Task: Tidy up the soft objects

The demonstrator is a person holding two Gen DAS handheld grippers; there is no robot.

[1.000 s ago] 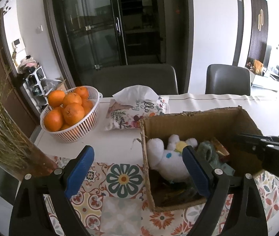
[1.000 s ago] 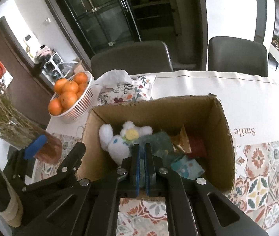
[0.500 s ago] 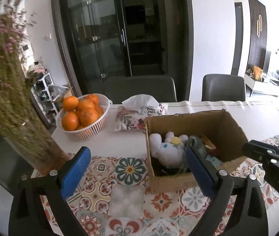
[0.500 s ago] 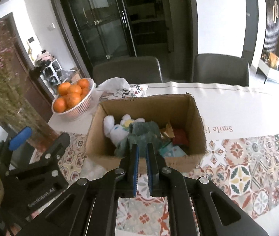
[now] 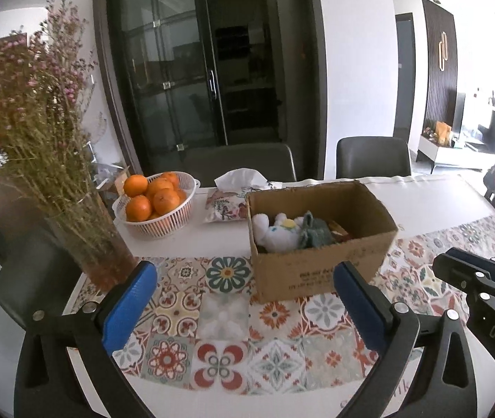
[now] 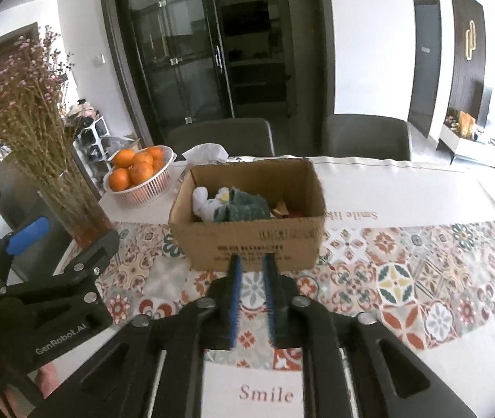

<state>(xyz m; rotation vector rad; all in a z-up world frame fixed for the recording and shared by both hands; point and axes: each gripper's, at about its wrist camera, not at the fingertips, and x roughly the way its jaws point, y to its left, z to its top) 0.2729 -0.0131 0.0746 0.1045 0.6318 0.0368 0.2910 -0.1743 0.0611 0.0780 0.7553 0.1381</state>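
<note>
A cardboard box [image 5: 320,264] [image 6: 254,237] stands on the patterned table runner. Inside lie a white plush toy [image 5: 275,233] [image 6: 205,205], a grey-green soft item [image 5: 313,231] [image 6: 247,205] and some smaller things at the right end. My left gripper [image 5: 244,275] is open wide with nothing between its blue pads, held back from the box's near left corner. My right gripper [image 6: 251,261] hovers before the box's front wall. Its jaws are opening by a narrow gap with nothing between them. Each gripper also shows at the edge of the other's view.
A white basket of oranges [image 5: 157,202] [image 6: 136,174] and a floral tissue pack [image 5: 230,202] sit behind the box on the left. A glass vase of dried flowers [image 5: 97,244] [image 6: 73,209] stands at the table's left edge. Grey chairs [image 5: 373,156] line the far side.
Both grippers have drawn back and risen away from the box, which now looks smaller. The right jaws, shut before, have parted slightly. The left jaws spread a little wider.
</note>
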